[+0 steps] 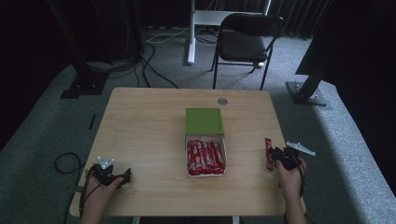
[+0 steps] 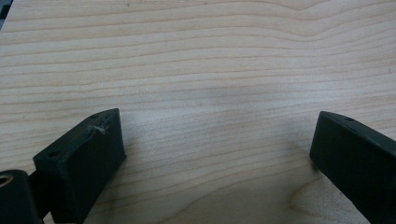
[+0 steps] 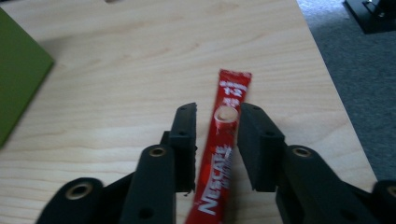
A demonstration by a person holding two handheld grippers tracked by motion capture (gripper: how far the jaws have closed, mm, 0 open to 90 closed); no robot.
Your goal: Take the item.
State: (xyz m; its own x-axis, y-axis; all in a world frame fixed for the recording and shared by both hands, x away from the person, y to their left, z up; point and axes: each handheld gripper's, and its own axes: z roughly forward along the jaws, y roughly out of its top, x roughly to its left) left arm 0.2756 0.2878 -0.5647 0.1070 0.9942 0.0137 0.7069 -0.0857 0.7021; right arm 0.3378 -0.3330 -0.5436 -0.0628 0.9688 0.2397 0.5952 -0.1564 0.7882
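Wooden table (image 1: pixel 144 140) | right hand-held gripper (image 3: pixel 217 128) loosely open astride red sachet (image 3: pixel 224 140) | left hand-held gripper (image 2: pixel 217 149) wide open, nothing between

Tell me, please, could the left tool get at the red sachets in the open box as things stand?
Probably yes. The left tool stands open and empty near the table's front edge, with bare wood between it and the box. The green lid is slid back, so the red sachets lie uncovered.
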